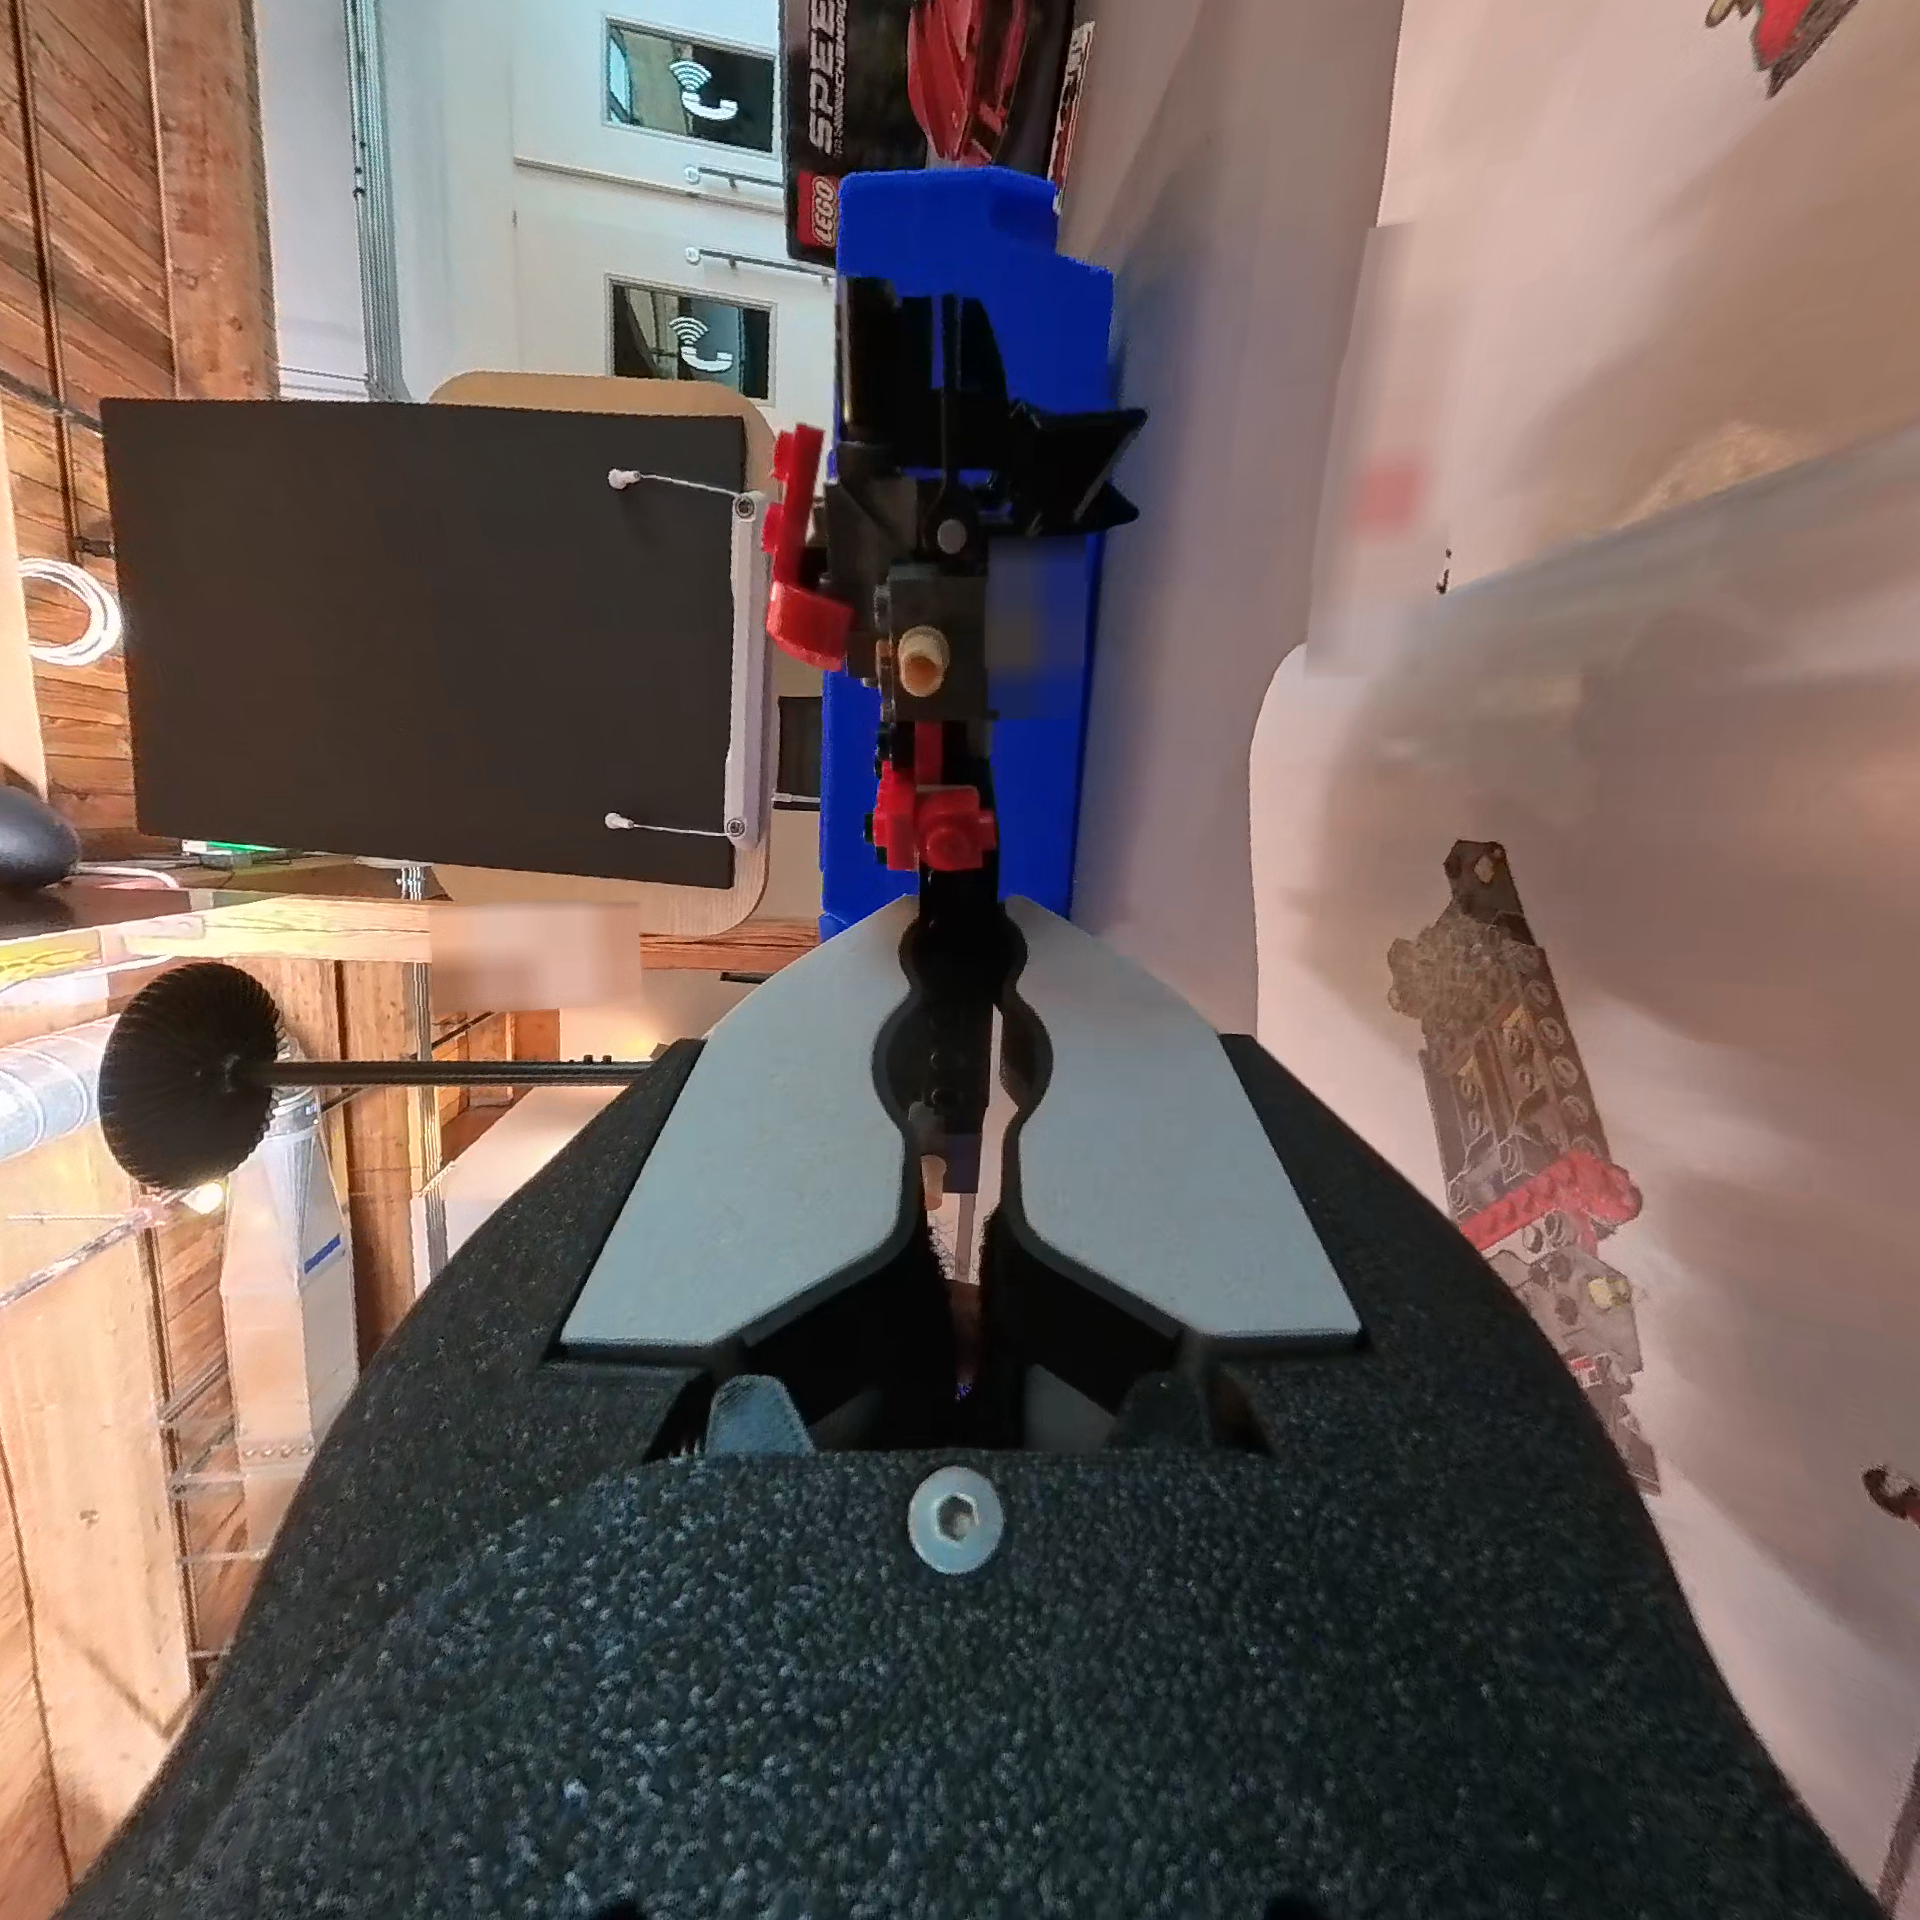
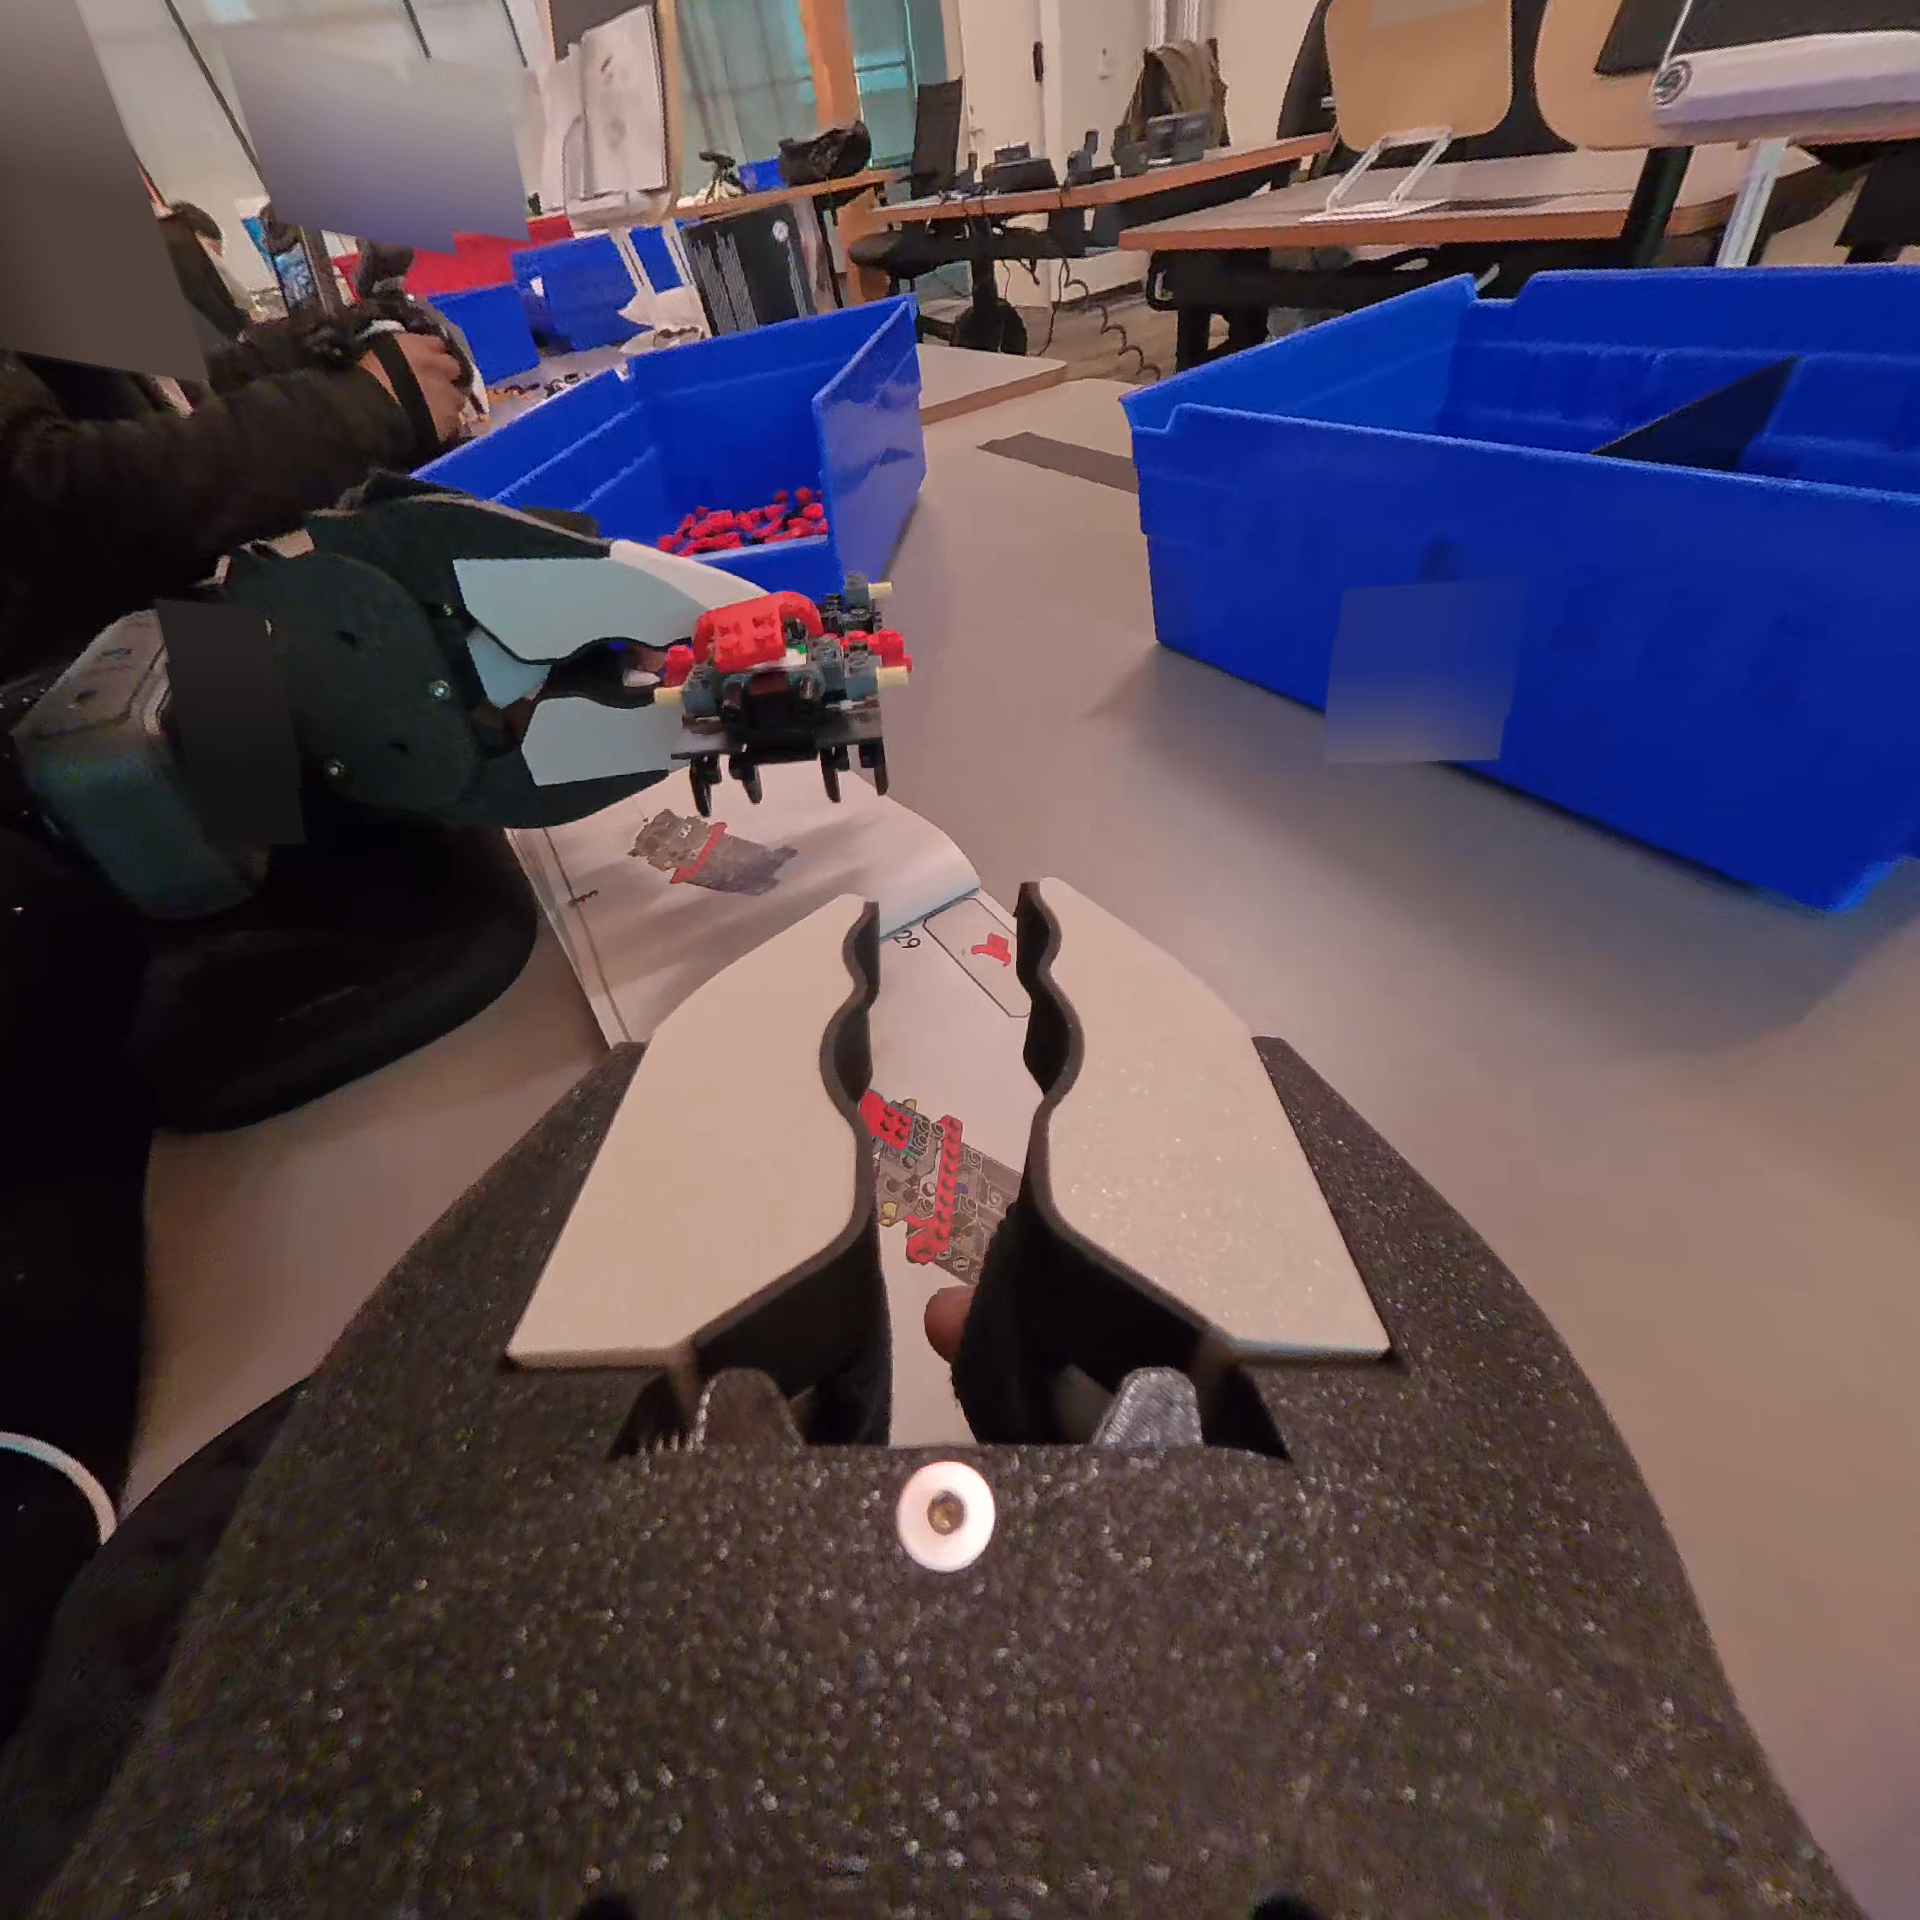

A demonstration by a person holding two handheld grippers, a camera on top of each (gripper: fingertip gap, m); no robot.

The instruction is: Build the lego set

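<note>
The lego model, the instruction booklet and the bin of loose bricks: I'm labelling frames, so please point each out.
lego model [image 2: 795, 675], right wrist view, on its dark middle.
instruction booklet [image 2: 769, 883], right wrist view, on the open page.
bin of loose bricks [image 2: 868, 457], right wrist view, on its blue end wall.

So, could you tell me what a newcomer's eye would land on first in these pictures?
Probably the half-built red and black lego model, held off the table in the shut jaws of the left gripper above the open instruction booklet. Next come the bright blue bins: one with loose red bricks behind the model, a larger one to the right. The right gripper hangs open and empty over the booklet.
</note>
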